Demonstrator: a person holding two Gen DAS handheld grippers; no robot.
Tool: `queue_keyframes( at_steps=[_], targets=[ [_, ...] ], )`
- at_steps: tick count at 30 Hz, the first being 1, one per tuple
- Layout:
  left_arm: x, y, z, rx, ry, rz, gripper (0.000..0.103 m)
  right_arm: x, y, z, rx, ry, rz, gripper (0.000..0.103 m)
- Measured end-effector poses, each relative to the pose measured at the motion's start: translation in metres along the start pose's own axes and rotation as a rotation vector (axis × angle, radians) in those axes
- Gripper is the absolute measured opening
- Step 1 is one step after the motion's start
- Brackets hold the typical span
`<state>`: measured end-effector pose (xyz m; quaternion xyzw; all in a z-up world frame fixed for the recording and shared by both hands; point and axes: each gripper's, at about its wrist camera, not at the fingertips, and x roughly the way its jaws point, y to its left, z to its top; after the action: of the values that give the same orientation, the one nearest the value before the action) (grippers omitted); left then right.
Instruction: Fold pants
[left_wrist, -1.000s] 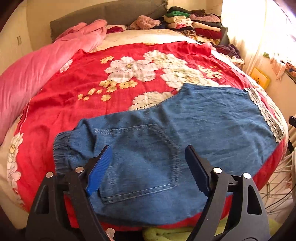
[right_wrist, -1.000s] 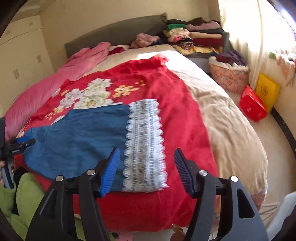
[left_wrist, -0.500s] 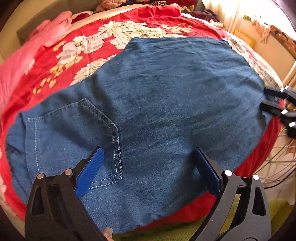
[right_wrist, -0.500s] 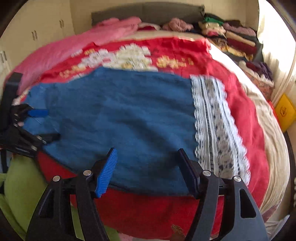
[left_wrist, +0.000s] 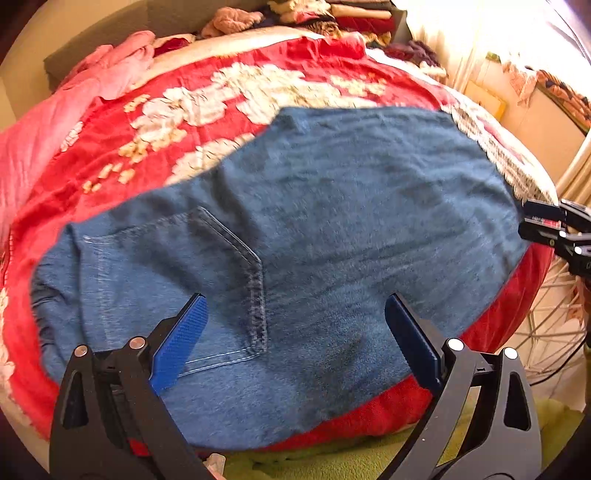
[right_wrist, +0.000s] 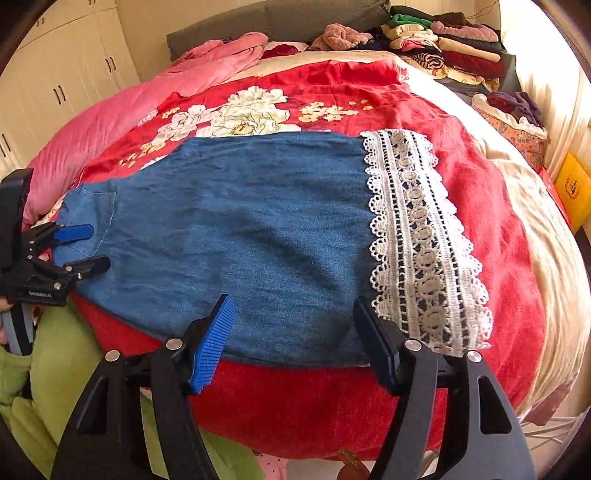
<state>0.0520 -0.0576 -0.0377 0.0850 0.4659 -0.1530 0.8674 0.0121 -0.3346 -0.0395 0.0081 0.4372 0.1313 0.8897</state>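
Moved: both grippers have come in low over the pants since a second ago; denim that sat mid-frame then now fills most of each view, and the near hem has slid down to the jaws.
Left gripper (left_wrist: 295, 339): jaws apart and just widened further, nothing clamped; denim lies beneath the gap, not pressed by either pad.
Right gripper (right_wrist: 293, 341): jaws apart, opened a little more within the second, nothing held.
Pants (right_wrist: 240, 229): flat on the red cover (right_wrist: 480, 192), one layer of blue denim running from lower left to centre right of the right view, lace cuff (right_wrist: 417, 236) at right of centre.
Pants vs left gripper: pocket (left_wrist: 177, 288) sits between and just above the pads, lower centre-left of the left view; waist end at far left.
Pants vs right gripper: near hem crosses between the pads at lower centre; cuff just beside the right-hand pad.
Step in hand: likely lining up to pinch the near edge at both ends.
Doing it well: take the edge itself, both layers if it is doubled, not the cover below; grip at matching spots so the fold lifts square.
Risk: pads may catch the red cover along with the denim.
Unsure: blur in the left view hides whether the pad tips touch the cloth.
Other gripper seen: right one at the right edge of the left view, left one at the left edge of the right view.
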Motion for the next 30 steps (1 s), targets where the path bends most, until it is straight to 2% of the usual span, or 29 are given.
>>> queue_keyframes(
  at_steps=[3,4,5,16,30],
  targets=[
    [-0.01,0.003,0.002,-0.012,-0.02,0.007,0.09,-0.009,0.002,0.001,0.001,-0.019,0.0,0.067],
    [-0.012,0.004,0.003,-0.015,-0.026,0.008,0.091,-0.012,0.002,0.002,0.002,-0.028,-0.001,0.078],
    [-0.015,0.005,0.004,-0.019,-0.031,0.01,0.091,-0.016,0.003,0.003,0.003,-0.042,-0.002,0.085],
    [-0.052,0.008,0.013,-0.054,-0.11,0.032,0.093,-0.057,0.009,0.012,-0.019,-0.147,-0.013,0.085],
    [-0.082,-0.018,0.041,-0.008,-0.183,0.044,0.093,-0.091,-0.003,0.013,-0.01,-0.231,-0.061,0.086]
  ],
)
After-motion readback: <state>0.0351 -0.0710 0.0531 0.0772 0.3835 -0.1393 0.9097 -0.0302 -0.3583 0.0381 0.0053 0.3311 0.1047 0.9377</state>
